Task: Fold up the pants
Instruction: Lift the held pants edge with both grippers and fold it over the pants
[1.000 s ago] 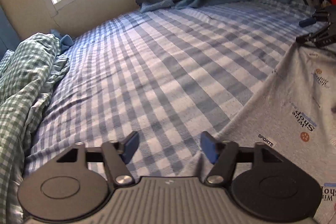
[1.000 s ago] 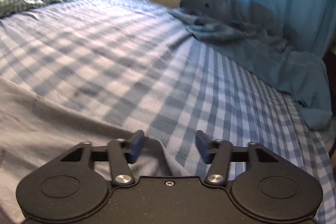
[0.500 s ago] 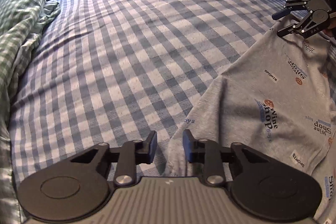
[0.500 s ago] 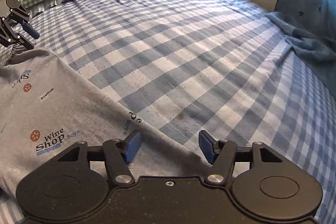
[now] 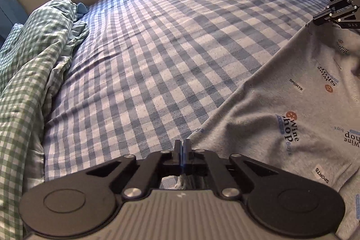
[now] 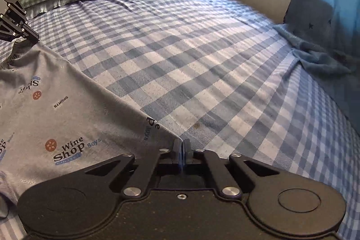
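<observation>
Both my grippers are clamped on the pants (image 5: pixel 292 105), one at each end of the same edge. Left gripper (image 5: pixel 182 145): jaws together on a corner, cloth poking out behind the pads. Right gripper (image 6: pixel 181 145): jaws together on the far corner. The held edge runs taut between them above the bed (image 5: pixel 168 48); the rest of the pants drapes toward me. Neither arm is nearer. Waistband or hems, I cannot tell; the lower part is cut off.

The grey pants (image 5: pixel 292 105) printed with "Wine Shop Boys" and "SPORTS" lay spread along the near edge of the blue-checked bed (image 5: pixel 168 48), one straight edge pulled taut and raised.
</observation>
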The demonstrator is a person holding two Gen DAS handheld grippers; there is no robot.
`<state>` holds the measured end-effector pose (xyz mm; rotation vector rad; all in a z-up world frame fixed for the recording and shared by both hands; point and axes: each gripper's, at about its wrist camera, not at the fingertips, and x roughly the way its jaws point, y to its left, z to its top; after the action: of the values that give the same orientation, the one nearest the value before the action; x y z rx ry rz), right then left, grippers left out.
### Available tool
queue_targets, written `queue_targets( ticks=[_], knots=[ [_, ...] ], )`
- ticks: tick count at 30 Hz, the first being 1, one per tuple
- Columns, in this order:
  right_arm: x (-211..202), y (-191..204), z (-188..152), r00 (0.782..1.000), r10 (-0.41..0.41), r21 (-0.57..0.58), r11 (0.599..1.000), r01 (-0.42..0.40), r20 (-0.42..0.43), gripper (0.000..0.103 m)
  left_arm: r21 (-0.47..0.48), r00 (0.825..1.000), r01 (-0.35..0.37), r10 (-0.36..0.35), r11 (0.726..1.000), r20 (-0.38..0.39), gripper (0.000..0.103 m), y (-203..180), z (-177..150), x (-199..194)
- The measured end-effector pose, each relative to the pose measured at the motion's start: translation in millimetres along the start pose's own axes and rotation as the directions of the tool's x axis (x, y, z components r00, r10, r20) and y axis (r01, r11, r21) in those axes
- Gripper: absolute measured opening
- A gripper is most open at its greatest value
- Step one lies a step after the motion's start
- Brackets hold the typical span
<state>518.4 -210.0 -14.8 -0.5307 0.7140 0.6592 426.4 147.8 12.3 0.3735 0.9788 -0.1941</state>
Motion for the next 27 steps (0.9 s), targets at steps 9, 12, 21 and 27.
queue_targets(
  ticks=[9,12,21,27],
  knots=[
    [-78.4,32.9,-3.0,0.988,-0.120,-0.014,0.992,0.122,0.094,0.000,-0.003,0.994,0.000,0.000,1.000,0.113,0.000,-9.3,-16.7,-58.4],
    [-110.5,49.5,-13.5,0.980,-0.151,-0.016,0.988,0.154,0.132,0.000,0.015,0.987,-0.018,0.016,1.000,0.163,0.000,-19.1,-29.0,-81.5],
    [-255.1,151.2,-93.5,0.935,-0.241,-0.015,0.967,0.254,0.261,0.000,0.156,0.950,-0.033,-0.018,0.987,0.311,0.000,-78.6,-112.2,-172.1],
    [-290.6,221.2,-161.2,0.934,-0.273,0.044,0.962,0.270,0.230,0.000,0.243,0.956,-0.003,-0.069,0.970,0.286,0.000,-123.4,-182.1,-183.6]
  ],
)
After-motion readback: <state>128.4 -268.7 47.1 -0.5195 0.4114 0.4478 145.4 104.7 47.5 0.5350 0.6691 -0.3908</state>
